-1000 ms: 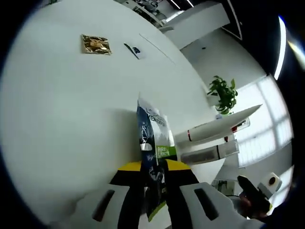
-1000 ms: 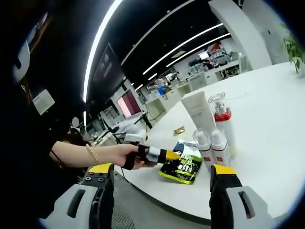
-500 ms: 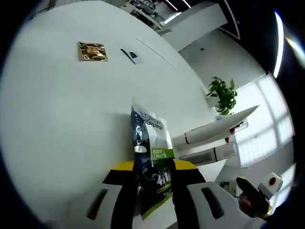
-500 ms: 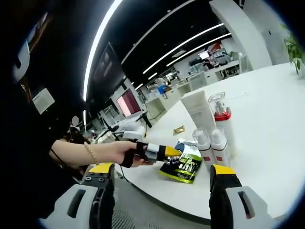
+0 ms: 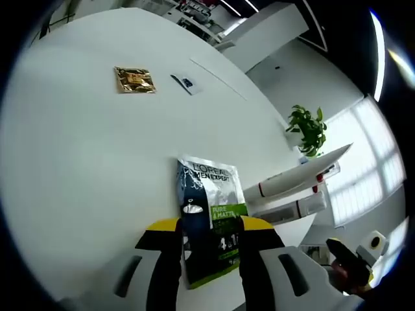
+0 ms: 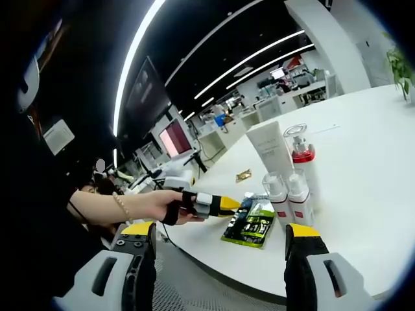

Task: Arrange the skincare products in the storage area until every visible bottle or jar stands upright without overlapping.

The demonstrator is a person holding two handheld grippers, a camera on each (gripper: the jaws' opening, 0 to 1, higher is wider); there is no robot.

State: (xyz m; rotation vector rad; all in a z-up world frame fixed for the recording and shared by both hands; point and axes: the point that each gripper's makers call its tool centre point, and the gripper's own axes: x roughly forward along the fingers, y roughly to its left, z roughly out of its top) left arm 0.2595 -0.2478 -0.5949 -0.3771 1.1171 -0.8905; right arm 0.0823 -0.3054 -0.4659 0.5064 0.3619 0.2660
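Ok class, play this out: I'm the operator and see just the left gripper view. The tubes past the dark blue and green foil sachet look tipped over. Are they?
Observer: No. In the right gripper view the tall white tube stands upright on the white table.
Operator: What's beside it?
Observer: A clear-capped pump bottle with a red collar, and two small white bottles with red labels in front of it, all upright.
Operator: Is the right gripper holding anything?
Observer: No. The right gripper is open and empty, short of the table.
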